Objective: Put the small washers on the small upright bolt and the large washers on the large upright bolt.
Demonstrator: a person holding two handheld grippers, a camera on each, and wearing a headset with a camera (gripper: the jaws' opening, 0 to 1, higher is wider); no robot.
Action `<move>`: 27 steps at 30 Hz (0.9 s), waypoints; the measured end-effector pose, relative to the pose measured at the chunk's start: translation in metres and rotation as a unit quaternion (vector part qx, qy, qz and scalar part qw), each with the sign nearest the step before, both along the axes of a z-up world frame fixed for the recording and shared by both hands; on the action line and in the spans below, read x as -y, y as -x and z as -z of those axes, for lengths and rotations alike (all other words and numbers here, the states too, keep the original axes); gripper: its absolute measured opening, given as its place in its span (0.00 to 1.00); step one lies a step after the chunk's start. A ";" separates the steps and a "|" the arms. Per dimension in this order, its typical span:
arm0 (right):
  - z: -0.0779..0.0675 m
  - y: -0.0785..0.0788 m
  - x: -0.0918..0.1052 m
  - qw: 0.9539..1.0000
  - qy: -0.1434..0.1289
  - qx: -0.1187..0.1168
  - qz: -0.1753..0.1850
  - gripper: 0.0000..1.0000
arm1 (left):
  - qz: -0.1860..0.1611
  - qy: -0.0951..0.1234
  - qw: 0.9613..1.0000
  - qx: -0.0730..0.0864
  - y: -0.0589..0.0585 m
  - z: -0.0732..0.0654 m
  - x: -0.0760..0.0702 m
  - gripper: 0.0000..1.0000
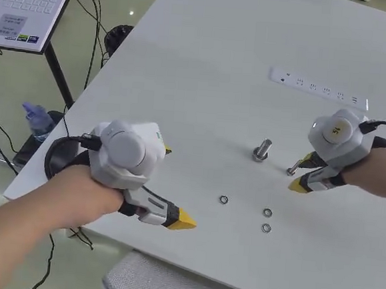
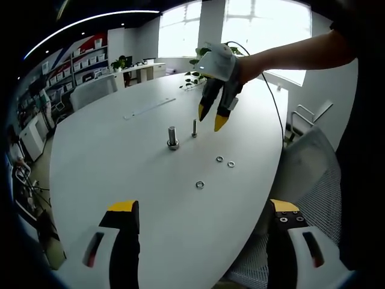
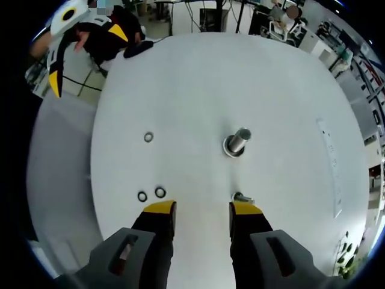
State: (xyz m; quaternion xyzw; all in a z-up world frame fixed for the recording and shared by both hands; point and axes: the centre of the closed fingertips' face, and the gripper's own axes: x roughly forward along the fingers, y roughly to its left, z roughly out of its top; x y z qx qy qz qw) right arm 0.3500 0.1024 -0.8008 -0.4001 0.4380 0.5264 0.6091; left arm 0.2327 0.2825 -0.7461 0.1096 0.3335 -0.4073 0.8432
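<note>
**Washers loose, both tongs held open and empty**

Nearest on the desk (image 1: 206,65), a pair of washers (image 3: 160,192) is found just left of the right tongs (image 3: 203,209), while a lone washer (image 1: 223,200) lies closer to the left tongs (image 2: 203,208). Beyond, the small bolt (image 3: 239,197) is seen upright beside the right tongs' tip, the large bolt (image 3: 237,141) further off. Washer sizes cannot be told.

Small bolt (image 3: 239,196) sits half tucked behind a jaw tip of the right gripper (image 3: 203,209). Three washers (image 1: 223,200) near the desk's (image 1: 206,65) front edge are too tiny to size. Laptop (image 1: 23,4) is cut off at the head view's top-left corner.
</note>
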 end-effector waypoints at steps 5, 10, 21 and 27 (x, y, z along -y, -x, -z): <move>0.004 0.016 0.000 1.000 -0.001 -0.008 -0.003 0.37 | 0.008 -0.009 1.000 -0.002 0.003 0.003 0.001 0.87; 0.009 0.030 0.001 1.000 -0.001 -0.017 -0.004 0.37 | 0.006 -0.006 1.000 -0.003 0.005 0.002 0.002 0.87; 0.015 0.046 -0.004 1.000 -0.012 -0.023 0.005 0.37 | 0.013 -0.011 1.000 -0.002 0.008 0.002 0.006 0.86; 0.031 0.049 -0.008 0.999 -0.009 -0.035 0.012 0.37 | 0.006 -0.010 1.000 0.000 0.007 0.000 0.005 0.85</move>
